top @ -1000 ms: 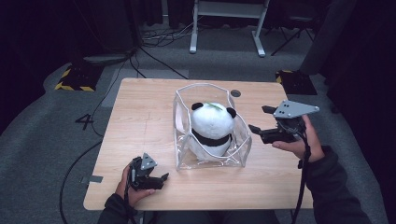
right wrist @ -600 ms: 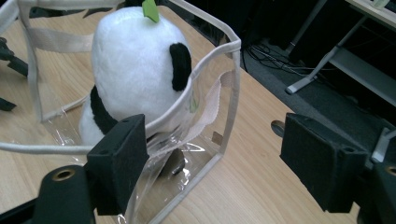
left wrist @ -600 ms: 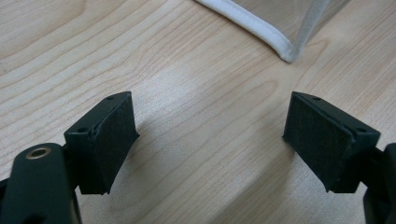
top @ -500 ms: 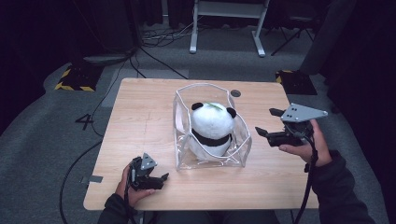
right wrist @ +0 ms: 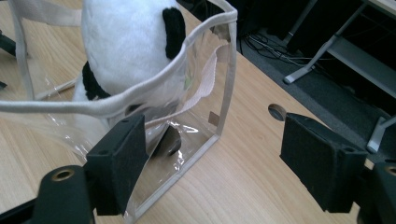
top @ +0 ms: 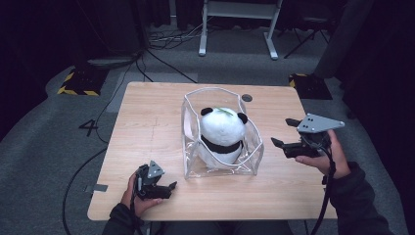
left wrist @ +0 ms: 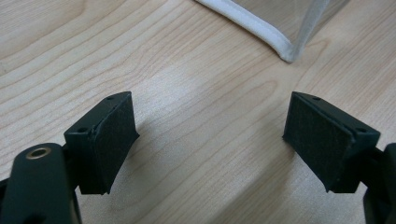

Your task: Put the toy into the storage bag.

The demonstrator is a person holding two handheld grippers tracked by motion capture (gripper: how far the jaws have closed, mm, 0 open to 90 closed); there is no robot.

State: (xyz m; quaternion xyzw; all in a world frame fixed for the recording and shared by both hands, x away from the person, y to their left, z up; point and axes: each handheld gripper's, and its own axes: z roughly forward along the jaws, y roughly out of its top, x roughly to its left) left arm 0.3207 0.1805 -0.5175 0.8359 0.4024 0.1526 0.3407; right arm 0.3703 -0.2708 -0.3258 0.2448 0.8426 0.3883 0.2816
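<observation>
On the wooden table [top: 147, 122], seen from the high view, a clear plastic bag [top: 221, 139] with white piping stands upright near the middle, and a plush panda [top: 222, 134] sits inside it, head poking up through the open mouth. The left gripper [top: 166, 188] rests low at the near edge, just off the bag's near left corner, jaws apart and holding nothing. The right gripper [top: 284, 134] hangs above the table beside the bag's right wall, pointing toward it, jaws apart and empty, a clear gap between them and the plastic

Along the left gripper view, the two black pads [left wrist: 114, 140] stand wide with only bare wood between them; the bag's piped bottom corner [left wrist: 280, 44] lies ahead, near but untouched

Along the right gripper view, the pads [right wrist: 317, 158] are spread with nothing pressed between them. The bag's near wall and its white rim [right wrist: 140, 93] sit just ahead of the one jaw at the picture's left, the panda [right wrist: 126, 42] behind the film. Whether that jaw brushes the plastic I cannot tell

By my reading, the panda is already bagged, and the step in hand looks like an approach to the bag's rim or strap. The next move likely calls for the right gripper to line one jaw inside the rim and one outside, then close on the piping, while the left steadies the near corner so the soft wall does not fold or slide
</observation>
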